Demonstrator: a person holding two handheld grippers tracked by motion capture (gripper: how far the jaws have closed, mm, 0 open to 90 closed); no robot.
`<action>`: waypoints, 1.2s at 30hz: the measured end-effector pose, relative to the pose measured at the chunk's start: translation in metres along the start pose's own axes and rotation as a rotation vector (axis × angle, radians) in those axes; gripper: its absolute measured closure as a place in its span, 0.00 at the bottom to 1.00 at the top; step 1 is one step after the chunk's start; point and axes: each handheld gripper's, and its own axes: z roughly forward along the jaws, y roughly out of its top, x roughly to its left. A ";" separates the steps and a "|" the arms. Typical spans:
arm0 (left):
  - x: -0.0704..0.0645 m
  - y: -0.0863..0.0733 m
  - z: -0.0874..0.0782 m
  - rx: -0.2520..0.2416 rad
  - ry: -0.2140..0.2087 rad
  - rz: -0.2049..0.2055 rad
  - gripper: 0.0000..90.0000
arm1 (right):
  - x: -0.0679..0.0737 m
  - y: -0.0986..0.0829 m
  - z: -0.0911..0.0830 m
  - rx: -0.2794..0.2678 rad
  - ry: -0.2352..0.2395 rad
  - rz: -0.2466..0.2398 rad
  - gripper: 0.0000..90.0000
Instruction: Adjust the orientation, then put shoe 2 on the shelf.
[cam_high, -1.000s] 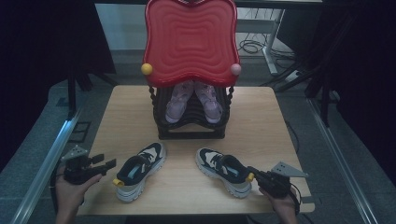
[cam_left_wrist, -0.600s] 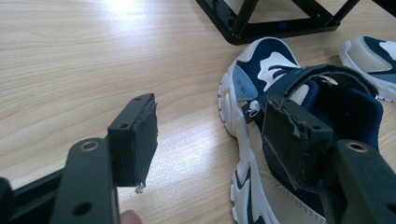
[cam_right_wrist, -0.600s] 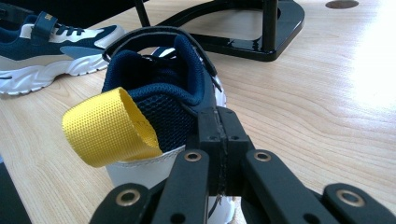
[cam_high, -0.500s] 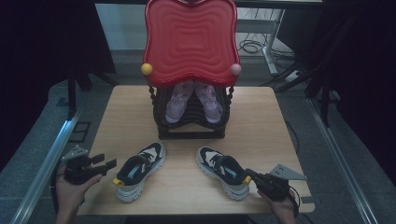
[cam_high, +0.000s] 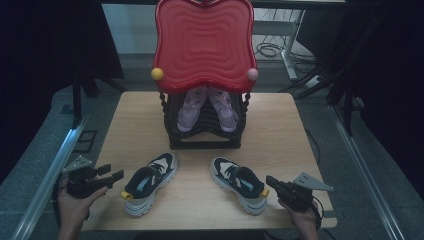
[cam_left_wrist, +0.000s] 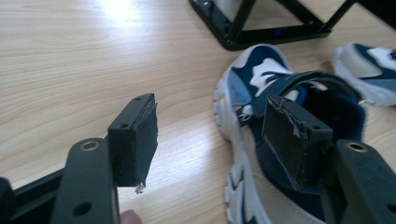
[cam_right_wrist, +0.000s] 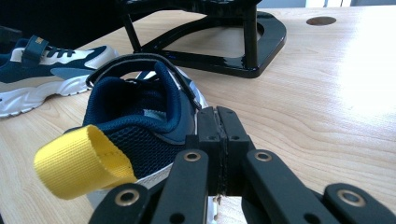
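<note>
Wooden table (cam_high: 280, 130), one: at its 12 o'clock edge we record a black rack (cam_high: 205, 135) under a red wavy-edged panel (cam_high: 202, 42), with a yellow knob (cam_high: 157, 74) at the panel's lower left corner and a pink knob (cam_high: 252, 74) at its lower right. Inside the rack, a pair of pink shoes (cam_high: 206, 107), toes toward us. Navy-and-white sneakers, two, lying on the table in front of the rack. The left sneaker (cam_high: 147, 181) sits at about 7 o'clock from the rack, toe toward 1 o'clock, its yellow heel tab toward the left gripper. The right sneaker (cam_high: 240, 182) sits at about 5 o'clock from the rack, toe toward 11 o'clock, its yellow heel loop (cam_right_wrist: 81, 161) toward the right gripper. Left gripper (cam_high: 111, 172): we hold it at the table's 8 o'clock corner, jaws spread wide with nothing between them; in the left gripper view the left sneaker lies just past the right-hand jaw, apart from the pads (cam_left_wrist: 140, 140). Right gripper (cam_high: 271, 181): we hold it near the table's 5 o'clock corner, jaws pressed together on nothing; in the right gripper view the tips sit just beside the right sneaker's heel, at 3 o'clock from the heel loop. Whether the tips touch the shoe we cannot tell. Each gripper rests in one hand at the table's near edge.
</note>
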 end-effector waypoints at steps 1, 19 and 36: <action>-0.001 0.000 0.000 -0.003 -0.001 0.003 0.40 | 0.000 0.000 0.001 -0.001 0.001 -0.002 0.99; -0.028 0.008 0.007 -0.020 -0.069 0.068 0.40 | -0.003 0.009 -0.003 -0.009 0.016 -0.010 0.76; -0.033 0.016 0.029 0.058 -0.088 0.109 0.43 | -0.006 0.004 -0.001 0.007 0.000 0.037 0.64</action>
